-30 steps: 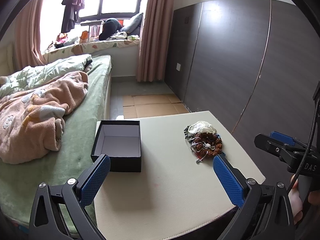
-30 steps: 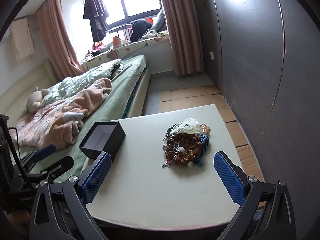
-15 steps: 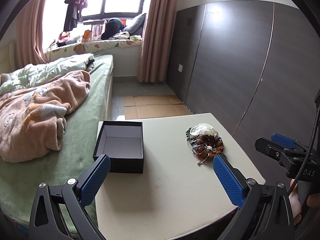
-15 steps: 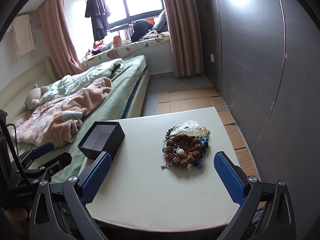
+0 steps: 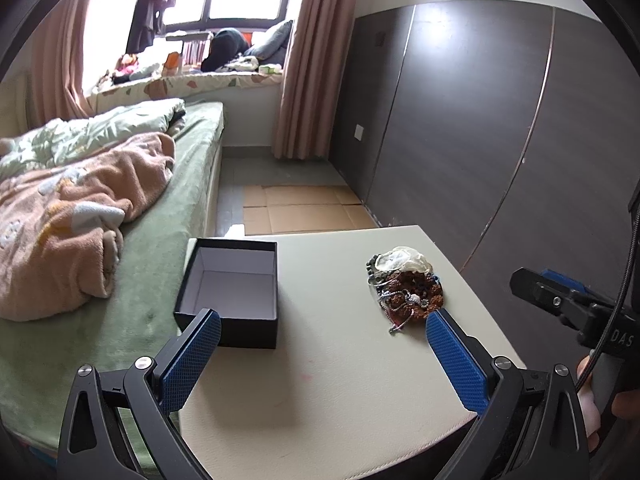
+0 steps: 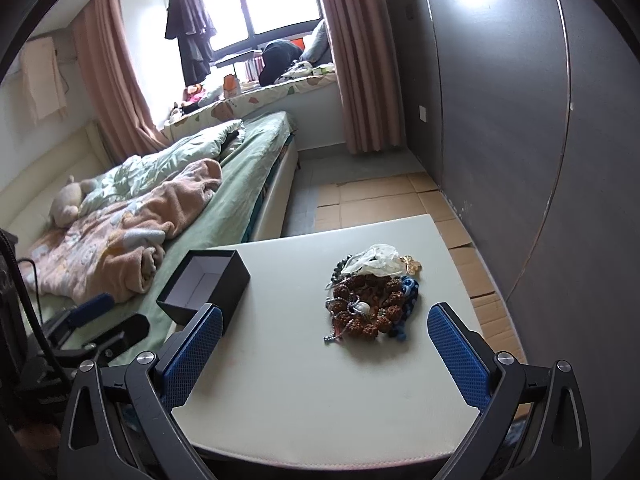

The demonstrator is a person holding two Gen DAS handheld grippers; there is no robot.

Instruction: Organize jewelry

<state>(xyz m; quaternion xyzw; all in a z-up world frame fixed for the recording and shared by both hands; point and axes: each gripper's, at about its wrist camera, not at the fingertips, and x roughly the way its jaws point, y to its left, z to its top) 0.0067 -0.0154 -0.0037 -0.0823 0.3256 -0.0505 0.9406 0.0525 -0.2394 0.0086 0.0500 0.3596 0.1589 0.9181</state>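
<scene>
Beside the green-sheeted bed, your pale table carries two things well apart: an open black box with a white lining on its left side, and a heap of jewelry on its right, brown beads under a crumpled white bag. Your left gripper hangs over the near edge, spread wide, holding nothing. Your right gripper is equally wide and empty, the heap just beyond its fingers.
</scene>
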